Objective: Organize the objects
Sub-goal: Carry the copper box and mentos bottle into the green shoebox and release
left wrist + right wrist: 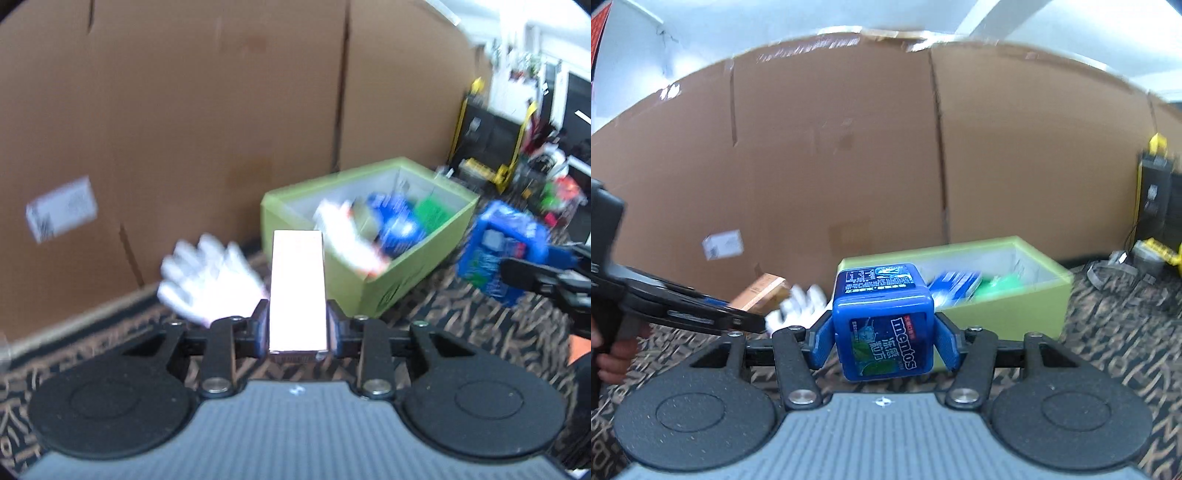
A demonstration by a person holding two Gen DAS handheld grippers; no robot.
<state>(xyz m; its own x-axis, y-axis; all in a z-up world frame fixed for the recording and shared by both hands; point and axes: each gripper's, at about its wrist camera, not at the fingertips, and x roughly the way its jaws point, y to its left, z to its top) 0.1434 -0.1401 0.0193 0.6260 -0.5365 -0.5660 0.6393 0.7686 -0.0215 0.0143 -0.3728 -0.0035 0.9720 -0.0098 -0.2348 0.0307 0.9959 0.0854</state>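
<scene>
Clamped between the blue pads of the left claw is a tall white rectangular carton, held upright and pointing toward the open lime-green cardboard bin just ahead on the dark patterned carpet. The right claw grips a blue plastic Mentos cube tub squarely by its side faces, with the same bin beyond it.

Both loads look bound for the bin, so each should be carried over the rim and well inside before the jaws spread; the tub is smooth-sided and may slip if tilted. The bin already holds blue packets, a green item and a white-and-orange packet, so free room is limited. Staggering the drops would keep the two claws from colliding.

A white glove lies on the carpet left of the bin, near a small brown box. A tall brown cardboard wall closes the far side.
</scene>
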